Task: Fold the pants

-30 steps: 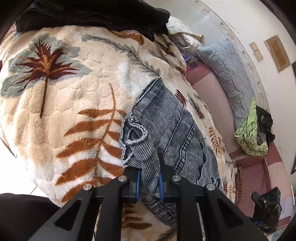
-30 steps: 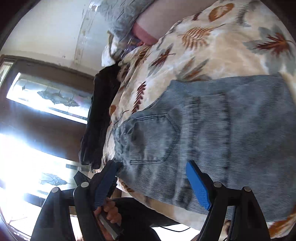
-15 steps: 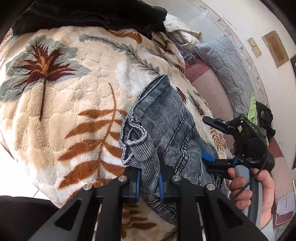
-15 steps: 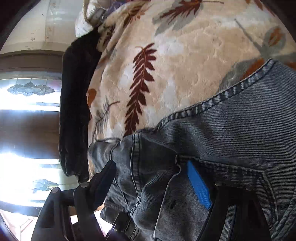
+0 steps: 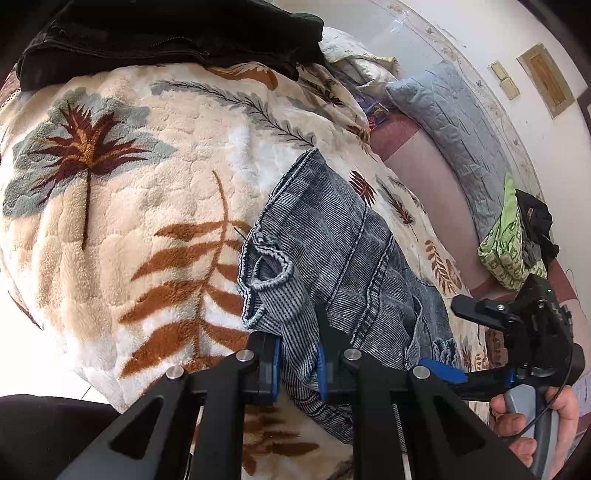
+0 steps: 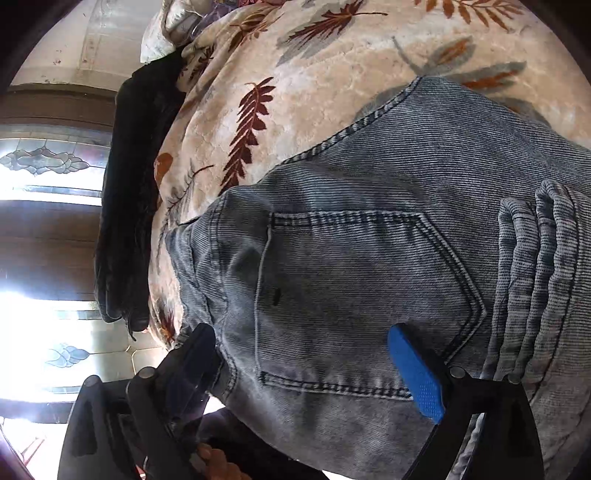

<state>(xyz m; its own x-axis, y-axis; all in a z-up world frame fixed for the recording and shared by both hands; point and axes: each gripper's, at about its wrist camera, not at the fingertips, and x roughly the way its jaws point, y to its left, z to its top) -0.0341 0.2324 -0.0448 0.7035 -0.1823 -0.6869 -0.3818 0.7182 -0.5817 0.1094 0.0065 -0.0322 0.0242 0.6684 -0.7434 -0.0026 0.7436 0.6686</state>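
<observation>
Left wrist view hides the jeans (image 5: 332, 258) hem behind the left tongs (image 5: 297, 363), clenched on bunched denim. Jeans stretch away up the bed (image 5: 129, 221); right tongs (image 6: 306, 365) are opening, straddling the pocket (image 6: 351, 295) without pressing.

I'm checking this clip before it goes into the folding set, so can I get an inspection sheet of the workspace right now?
Surface: bed under a plush leaf-print blanket.
Job's things: grey-blue jeans lying on the blanket, back pocket up, one end bunched.
Clutter: black garment at the blanket's far edge; grey quilted pillow; green patterned cloth.
Grippers: left gripper shut on the bunched jeans; right gripper with jaws opening, the jeans between them, pads not pressing.
Cables: thin black cable by the hand on the right gripper.
Surroundings: pale wall; bright patterned window.
</observation>
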